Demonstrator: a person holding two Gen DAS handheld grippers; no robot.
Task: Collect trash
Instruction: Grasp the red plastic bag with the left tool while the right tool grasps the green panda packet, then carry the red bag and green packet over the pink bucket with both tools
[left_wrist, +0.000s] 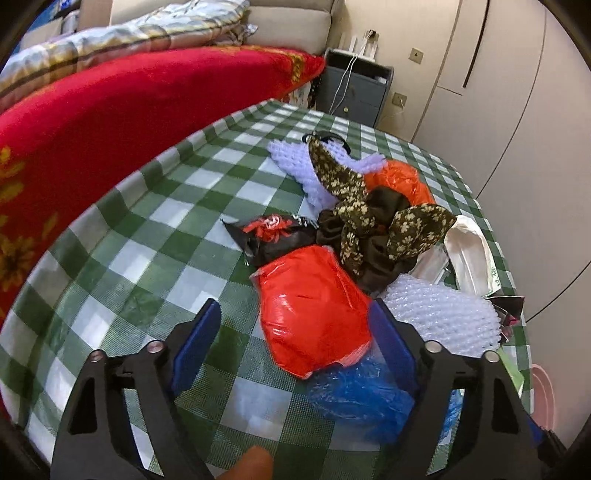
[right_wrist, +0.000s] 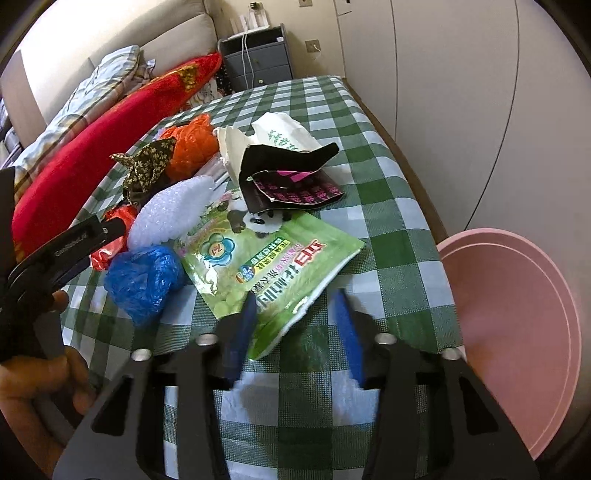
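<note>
**Both grippers low over the trash pile, nothing gripped**

Left gripper (left_wrist: 295, 325): jaws apart, straddling the red plastic bag (left_wrist: 314, 310). The right pad sits at the bag's edge; the left pad stands clear over the checked cloth. Not clamped, bag lies loose on the surface (left_wrist: 155, 236).

Right gripper (right_wrist: 295, 325): jaws apart, narrower gap. The near corner of the green packet (right_wrist: 273, 266) pokes in between the pads; the pads are blurred and not pressing it. Packet lies flat.

Just beyond the left jaws: blue plastic bag (left_wrist: 354, 398) touching the red bag's near end, bubble wrap (left_wrist: 439, 314) to its right, a black wrapper (left_wrist: 273, 236) behind it, then a dark floral cloth (left_wrist: 369, 229) on top of the heap.

Past the packet: a black-and-pink wrapper (right_wrist: 295, 184) and a torn white paper bag (right_wrist: 273, 140) behind it, an orange bag (right_wrist: 192, 147) further left.

Pink basin (right_wrist: 517, 314) sits off the right edge of the surface, lower down.

A hand (right_wrist: 40, 376) holds the left gripper's handle at the left of the right wrist view.
</note>
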